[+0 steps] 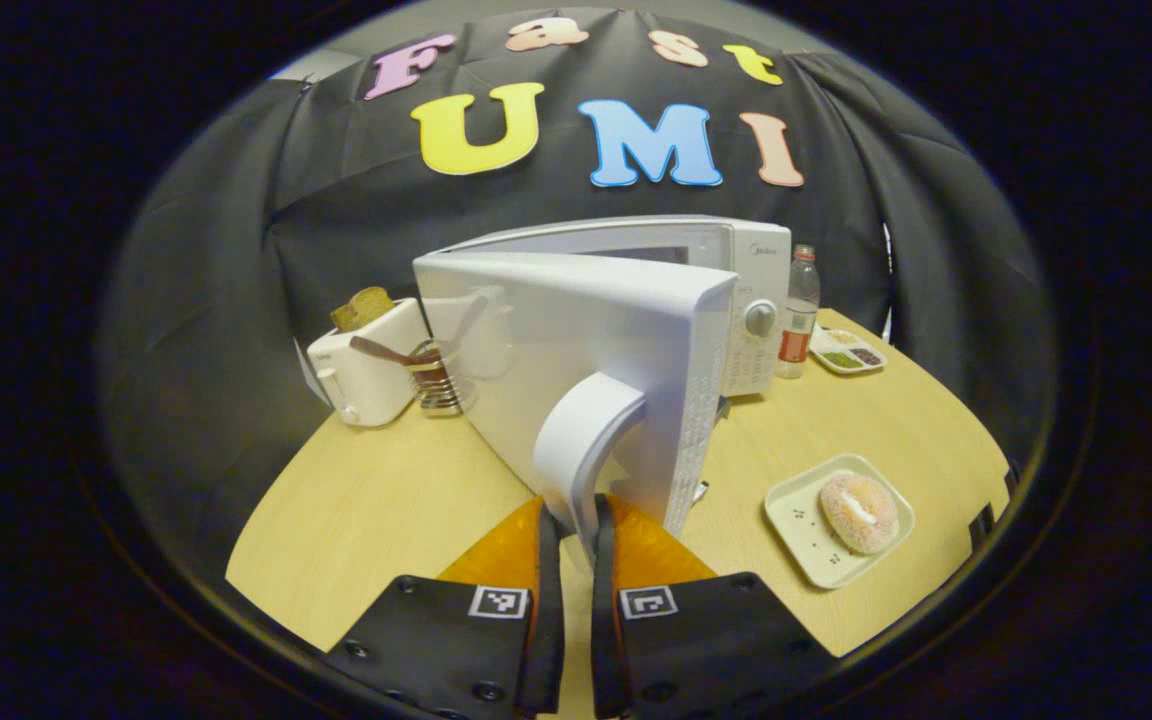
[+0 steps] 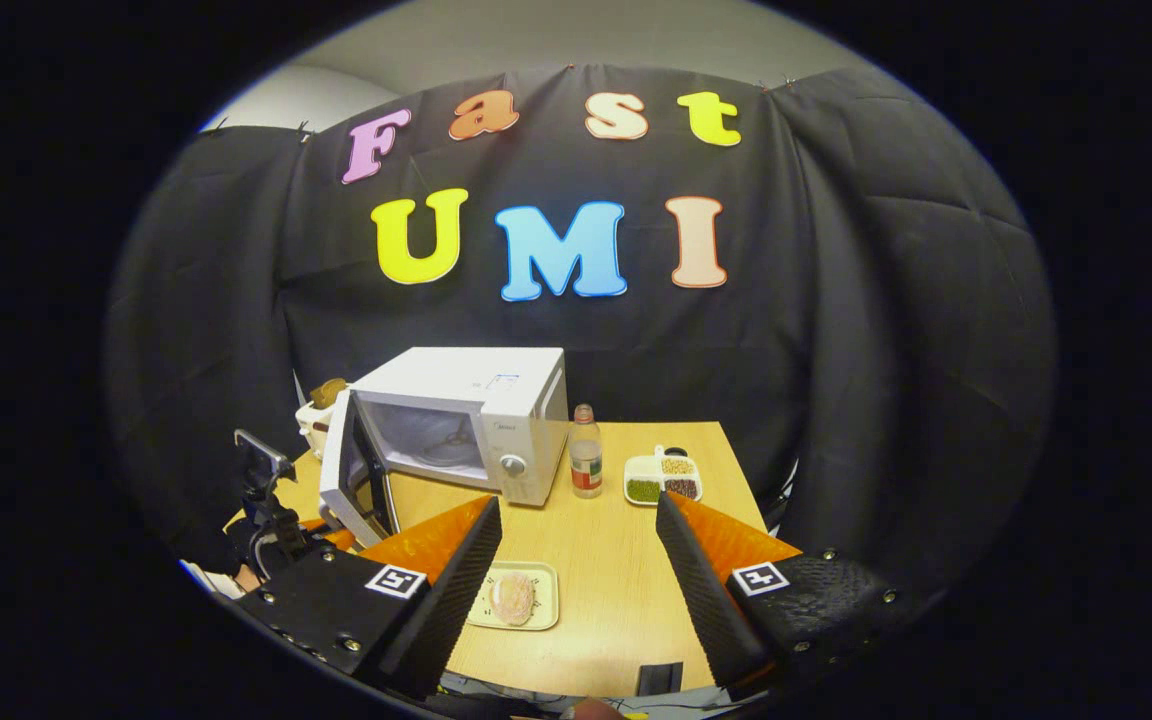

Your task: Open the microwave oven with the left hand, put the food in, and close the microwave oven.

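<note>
The white microwave (image 1: 736,262) (image 2: 506,400) stands on the wooden table with its door (image 1: 596,350) (image 2: 341,480) swung wide open. My left gripper (image 1: 576,530) is shut on the door's white handle (image 1: 581,440), both fingers pressing its lower end. A sugared doughnut (image 1: 858,512) (image 2: 513,598) lies on a small pale plate (image 1: 804,530) (image 2: 548,600) near the table's front edge. My right gripper (image 2: 576,545) hangs open above the table with the plate just beyond its left finger. The left gripper (image 2: 281,520) also shows beside the door in the right gripper view.
A white toaster (image 1: 366,370) with bread and a glass holder (image 1: 436,385) with utensils stand left of the microwave. A drink bottle (image 1: 798,315) (image 2: 586,452) and a divided dish (image 1: 846,352) (image 2: 664,478) of beans sit to its right. The table (image 1: 376,500) (image 2: 616,560) ends close in front.
</note>
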The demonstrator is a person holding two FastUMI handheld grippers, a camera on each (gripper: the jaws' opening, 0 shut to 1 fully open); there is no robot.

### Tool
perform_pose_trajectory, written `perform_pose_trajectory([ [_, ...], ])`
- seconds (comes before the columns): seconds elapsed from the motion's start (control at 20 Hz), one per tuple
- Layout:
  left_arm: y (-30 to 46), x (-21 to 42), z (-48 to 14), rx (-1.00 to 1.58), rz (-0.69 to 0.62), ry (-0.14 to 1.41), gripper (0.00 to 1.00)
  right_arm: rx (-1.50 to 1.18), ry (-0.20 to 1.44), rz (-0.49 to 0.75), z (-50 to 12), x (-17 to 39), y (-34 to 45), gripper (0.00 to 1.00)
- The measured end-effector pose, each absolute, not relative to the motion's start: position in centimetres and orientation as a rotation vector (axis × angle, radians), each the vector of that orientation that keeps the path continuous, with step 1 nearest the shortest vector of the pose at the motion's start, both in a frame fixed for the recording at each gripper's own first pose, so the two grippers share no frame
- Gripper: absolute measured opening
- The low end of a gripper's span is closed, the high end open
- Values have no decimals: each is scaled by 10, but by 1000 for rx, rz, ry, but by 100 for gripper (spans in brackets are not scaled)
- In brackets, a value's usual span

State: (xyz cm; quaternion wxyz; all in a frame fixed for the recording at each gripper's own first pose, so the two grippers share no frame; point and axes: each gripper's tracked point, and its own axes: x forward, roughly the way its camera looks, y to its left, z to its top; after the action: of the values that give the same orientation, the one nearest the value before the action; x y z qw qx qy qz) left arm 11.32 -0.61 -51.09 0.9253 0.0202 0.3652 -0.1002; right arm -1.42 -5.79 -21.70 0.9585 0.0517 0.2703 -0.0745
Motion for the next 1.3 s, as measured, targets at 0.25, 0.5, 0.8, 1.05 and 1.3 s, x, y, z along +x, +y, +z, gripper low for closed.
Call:
perform_pose_trajectory([
  [0.25,25,103,-510,28,-258,719,20,90,685,-140,-279,-1,-19,96],
  [0.5,50,97,-516,-5,-318,682,22,71,864,-176,-360,12,10,96],
  [0.8,84,78,-561,-89,-316,833,27,-15,1075,-118,-451,13,39,96],
  [1.05,109,68,-571,-86,-303,868,29,-43,1188,-113,-500,23,41,93],
  [1.3,142,62,-563,-44,-242,856,49,-4,1298,-151,-537,25,40,94],
])
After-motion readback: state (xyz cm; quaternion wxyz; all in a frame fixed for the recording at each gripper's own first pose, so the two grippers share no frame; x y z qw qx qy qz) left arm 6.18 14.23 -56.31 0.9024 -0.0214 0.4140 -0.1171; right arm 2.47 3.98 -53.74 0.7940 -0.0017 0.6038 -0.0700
